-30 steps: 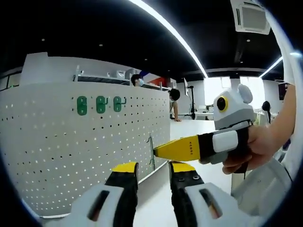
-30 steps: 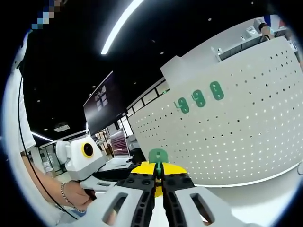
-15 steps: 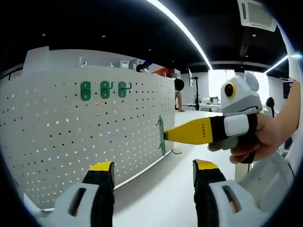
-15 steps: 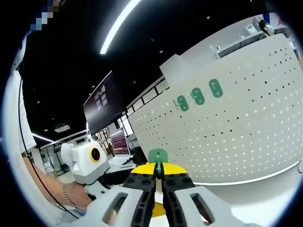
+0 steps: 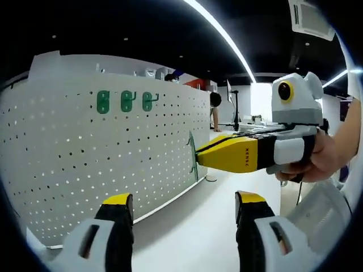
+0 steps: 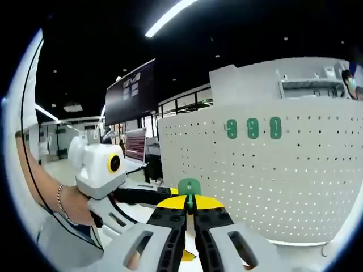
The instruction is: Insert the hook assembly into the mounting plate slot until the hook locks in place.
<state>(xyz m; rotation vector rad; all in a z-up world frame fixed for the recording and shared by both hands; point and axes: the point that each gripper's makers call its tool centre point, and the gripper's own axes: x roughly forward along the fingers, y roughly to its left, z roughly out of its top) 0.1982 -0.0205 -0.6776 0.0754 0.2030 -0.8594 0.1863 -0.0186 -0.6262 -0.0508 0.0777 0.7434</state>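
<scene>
The biggest thing before us is the white pegboard [image 5: 108,164], standing upright on the white table [image 5: 227,226], and it is the mounting plate of the task. High on it we see three green hooks [image 5: 125,102] already hanging in a row. Next in size is our right gripper [image 5: 197,157], which enters the left gripper view from the right, held by a hand [image 5: 317,161]. Its yellow jaws are closed on a green hook [image 6: 189,187], and in the right gripper view the rounded head of this hook stands up between the jaw tips. In the left gripper view the hook shows as a thin green edge just beside the end of the board; we cannot tell if it touches. Our left gripper [image 5: 184,207] hangs low with its jaws wide apart and holds nothing. We judge that we are in the approach step: the hook is carried but not yet inserted. The next move calls for turning the hook to face the holes, aligning it with a free place and then pressing until it locks.
</scene>
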